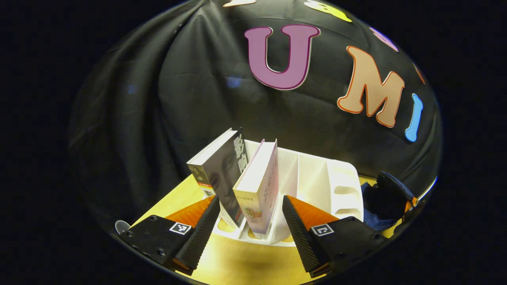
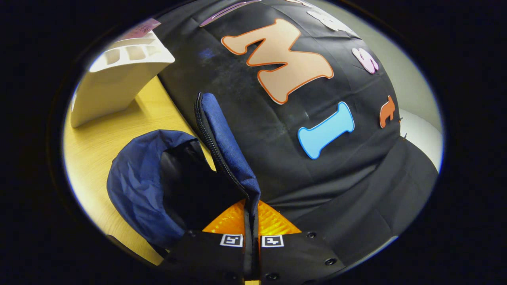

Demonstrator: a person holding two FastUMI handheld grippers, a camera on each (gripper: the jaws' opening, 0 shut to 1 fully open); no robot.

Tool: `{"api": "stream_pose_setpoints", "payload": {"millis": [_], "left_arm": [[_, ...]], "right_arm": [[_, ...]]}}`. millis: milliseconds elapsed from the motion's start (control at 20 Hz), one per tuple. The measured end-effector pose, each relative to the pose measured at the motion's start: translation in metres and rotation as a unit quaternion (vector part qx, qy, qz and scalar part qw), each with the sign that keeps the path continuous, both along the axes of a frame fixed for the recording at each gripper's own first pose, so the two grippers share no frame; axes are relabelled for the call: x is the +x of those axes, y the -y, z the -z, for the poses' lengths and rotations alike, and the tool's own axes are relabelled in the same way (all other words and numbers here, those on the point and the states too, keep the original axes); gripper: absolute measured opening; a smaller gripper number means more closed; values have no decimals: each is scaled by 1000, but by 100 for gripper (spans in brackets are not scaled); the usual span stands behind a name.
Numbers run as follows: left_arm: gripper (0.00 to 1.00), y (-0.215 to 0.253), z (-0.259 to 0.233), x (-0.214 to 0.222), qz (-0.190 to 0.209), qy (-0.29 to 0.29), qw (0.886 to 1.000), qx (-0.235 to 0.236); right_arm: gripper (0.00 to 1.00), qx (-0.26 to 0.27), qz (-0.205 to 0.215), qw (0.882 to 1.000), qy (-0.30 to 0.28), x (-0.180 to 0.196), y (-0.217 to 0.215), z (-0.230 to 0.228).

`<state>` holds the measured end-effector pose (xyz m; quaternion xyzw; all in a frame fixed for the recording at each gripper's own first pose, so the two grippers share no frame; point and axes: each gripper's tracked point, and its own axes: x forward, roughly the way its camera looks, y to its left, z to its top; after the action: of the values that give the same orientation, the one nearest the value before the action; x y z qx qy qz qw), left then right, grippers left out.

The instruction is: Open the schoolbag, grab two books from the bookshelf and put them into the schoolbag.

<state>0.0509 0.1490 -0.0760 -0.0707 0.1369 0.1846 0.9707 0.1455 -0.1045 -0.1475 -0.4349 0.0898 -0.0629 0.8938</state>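
Observation:
Two books stand upright in a white bookshelf rack [image 1: 317, 178] on the wooden table: a grey book [image 1: 220, 168] with a face on its cover and a pale pink-white book [image 1: 259, 186] beside it. My left gripper [image 1: 250, 221] is open, its fingers on either side of the pale book's lower spine without touching it. The dark blue schoolbag [image 2: 150, 186] lies open, its dark inside showing. My right gripper [image 2: 251, 213] is shut on the bag's zippered flap [image 2: 225, 146], holding it up. The bag [image 1: 382, 202] also appears at the right in the left gripper view.
The white rack [image 2: 119, 75] stands at the back left of the right gripper view, behind the bag. The wooden tabletop [image 2: 99, 150] lies between rack and bag. The black cloth wall hangs close behind everything. Several rack slots to the right of the books stand empty.

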Motion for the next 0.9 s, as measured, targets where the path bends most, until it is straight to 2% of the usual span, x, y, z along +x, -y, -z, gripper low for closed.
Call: {"api": "stream_pose_setpoints", "payload": {"millis": [300, 450, 550, 700, 850, 900], "left_arm": [[92, -6, 11, 23, 28, -54, 998, -7], [90, -7, 15, 30, 41, -80, 996, -25], [82, -6, 14, 36, 54, -91, 993, -41], [80, -10, 13, 44, 63, -115, 990, -47], [79, -10, 14, 50, 86, -159, 983, -37], [83, -9, 16, 51, 91, -177, 979, -37]], "right_arm": [[4, 24, 13, 1000, -6, -13, 4, -7], [4, 29, 12, 999, -9, -19, 5, -6], [3, 33, 11, 999, -12, -22, 4, -4], [4, 36, 9, 999, -13, -26, 3, -5], [3, 41, 10, 999, -10, -26, 5, -7], [3, 44, 11, 999, -10, -27, 8, -8]]}}
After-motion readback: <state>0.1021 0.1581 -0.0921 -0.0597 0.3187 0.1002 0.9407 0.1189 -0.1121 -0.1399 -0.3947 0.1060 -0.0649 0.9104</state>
